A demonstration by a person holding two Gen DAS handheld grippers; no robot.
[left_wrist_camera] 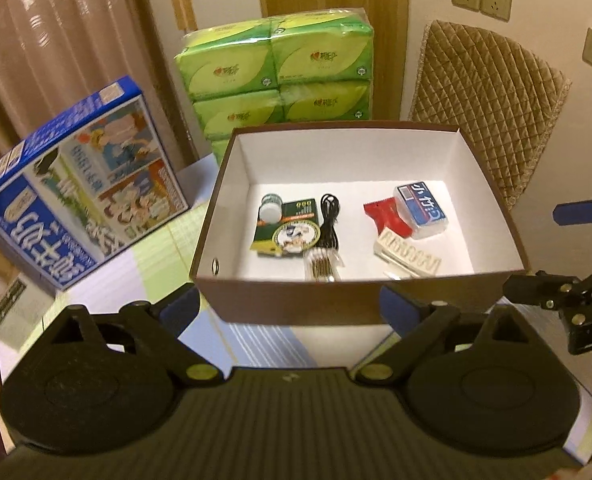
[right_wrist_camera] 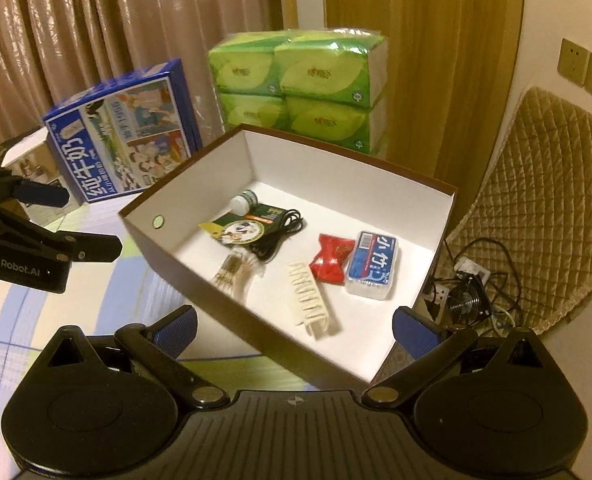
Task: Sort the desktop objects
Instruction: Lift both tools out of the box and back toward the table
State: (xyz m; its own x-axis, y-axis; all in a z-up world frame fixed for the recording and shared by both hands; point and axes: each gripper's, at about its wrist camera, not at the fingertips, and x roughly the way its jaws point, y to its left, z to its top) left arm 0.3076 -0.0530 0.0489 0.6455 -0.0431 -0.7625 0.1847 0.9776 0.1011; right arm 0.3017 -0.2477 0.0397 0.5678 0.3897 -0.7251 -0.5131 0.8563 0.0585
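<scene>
Blue milk carton [right_wrist_camera: 124,128] reading "纯牛奶", "GenRobot.AI" left hand-held gripper [left_wrist_camera: 286,306], both hand-held grippers spread, empty

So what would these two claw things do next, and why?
Probably draw both back. The left gripper and right gripper are open and hold nothing, and the small items, such as the black coiled cable and red wrapper, already lie inside the brown cardboard box.
</scene>
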